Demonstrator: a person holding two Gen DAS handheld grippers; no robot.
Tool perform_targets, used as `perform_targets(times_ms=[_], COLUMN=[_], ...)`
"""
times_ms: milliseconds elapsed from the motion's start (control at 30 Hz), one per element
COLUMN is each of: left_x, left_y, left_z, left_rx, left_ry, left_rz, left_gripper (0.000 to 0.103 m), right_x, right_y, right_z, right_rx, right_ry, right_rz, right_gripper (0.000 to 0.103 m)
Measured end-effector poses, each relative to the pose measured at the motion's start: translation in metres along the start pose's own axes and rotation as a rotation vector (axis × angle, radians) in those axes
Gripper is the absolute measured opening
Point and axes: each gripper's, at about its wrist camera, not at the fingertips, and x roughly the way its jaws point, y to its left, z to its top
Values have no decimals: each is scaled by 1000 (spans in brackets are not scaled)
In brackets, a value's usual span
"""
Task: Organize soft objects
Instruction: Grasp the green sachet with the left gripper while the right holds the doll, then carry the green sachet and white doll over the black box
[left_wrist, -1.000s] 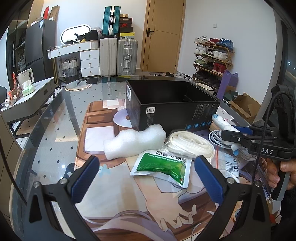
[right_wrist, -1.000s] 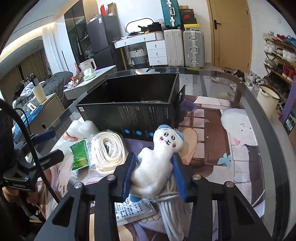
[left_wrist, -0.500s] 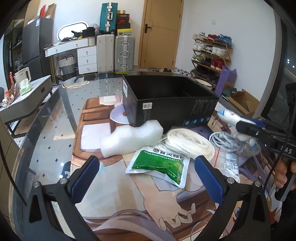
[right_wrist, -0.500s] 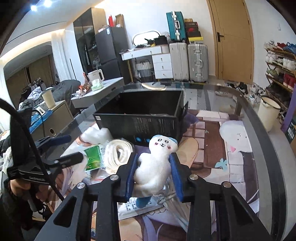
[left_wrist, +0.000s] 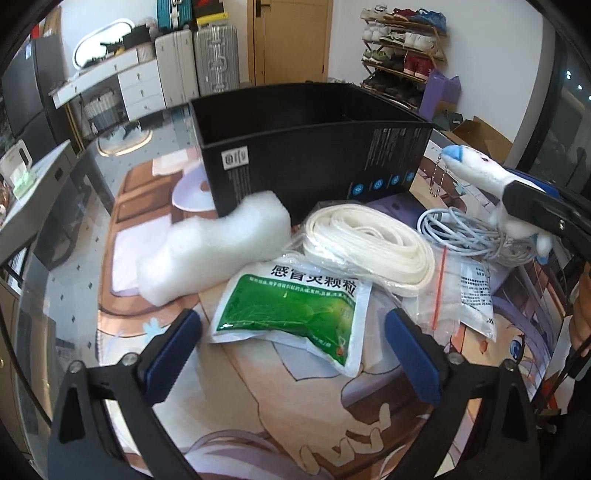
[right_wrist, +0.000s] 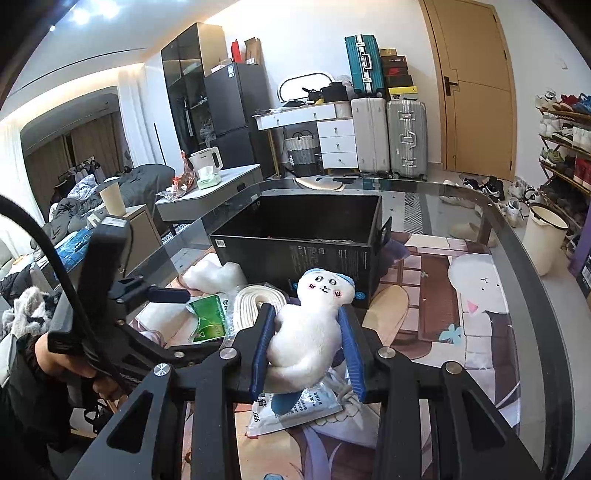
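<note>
My right gripper (right_wrist: 307, 325) is shut on a white plush toy (right_wrist: 308, 334) with a blue cap, held above the table in front of the open black box (right_wrist: 299, 245). The toy also shows at the right of the left wrist view (left_wrist: 484, 173). My left gripper (left_wrist: 291, 339) is open and empty, low over a green sachet (left_wrist: 291, 302). Beyond the sachet lie a white foam block (left_wrist: 214, 247) and a coiled white strap (left_wrist: 365, 247), both in front of the black box (left_wrist: 314, 155).
A coil of grey cable (left_wrist: 476, 232) and a clear zip bag (left_wrist: 461, 295) lie at the right. The glass table (right_wrist: 517, 295) carries a printed mat. Suitcases, a shoe rack and a side table stand beyond the table.
My right gripper has lifted the plush toy off the cable pile and higher above the table. My left gripper has moved closer to the green sachet and stays open.
</note>
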Motion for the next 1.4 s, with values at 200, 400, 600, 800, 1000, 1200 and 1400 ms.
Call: perform_targets(times_ms=[200, 400, 600, 800, 1000, 1200, 1400], left_x=[2, -5, -16, -33, -46, -62, -79], left_y=[-4, -7, -10, -8, -1, 0, 6], left_z=[4, 1, -8, -20, -33, -38, -34], left_rx=[14, 37, 55, 40, 19, 7, -24], left_ry=[-6, -34, -45, -79, -114, -163, -228], left_rz=[26, 10, 4, 7, 15, 11, 1], left_gripper=[85, 65, 62, 62, 62, 62, 62], right_x=[0, 2, 2, 2, 2, 2, -1], right_y=[0, 2, 2, 2, 2, 1, 3], right_z=[-1, -1, -1, -1, -1, 0, 2], right_rx=[-1, -7, -7, -9, -15, -23, -28], right_ry=[2, 9, 8, 6, 2, -7, -14], right_rz=[4, 8, 7, 7, 8, 11, 13], right_gripper=[35, 35, 35, 35, 35, 35, 35])
